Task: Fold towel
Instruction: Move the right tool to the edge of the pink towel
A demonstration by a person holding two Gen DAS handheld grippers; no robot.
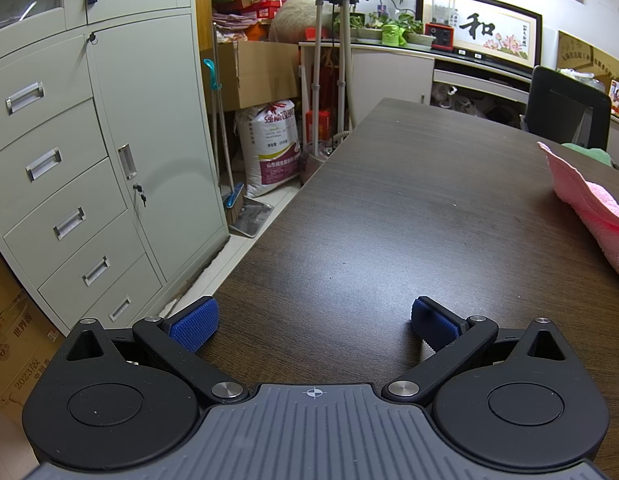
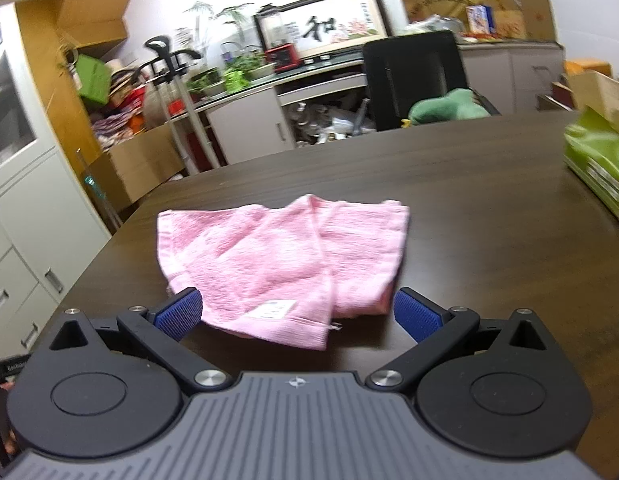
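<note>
I have the pink towel (image 2: 285, 260) lying on the dark table (image 2: 469, 200), already doubled over itself, with a seam running up its middle and its white label (image 2: 275, 310) on the near edge. My right gripper (image 2: 295, 314) sits low at that near edge with its blue pads spread wide, one on each side of the cloth and gripping nothing; I judge this lines it up to take the hem for another fold. My left gripper (image 1: 314, 322) hangs over bare table (image 1: 389, 200), equally wide and empty, with the towel (image 1: 589, 208) well off to its right. I take it to be parked clear so the cloth stays free.
</note>
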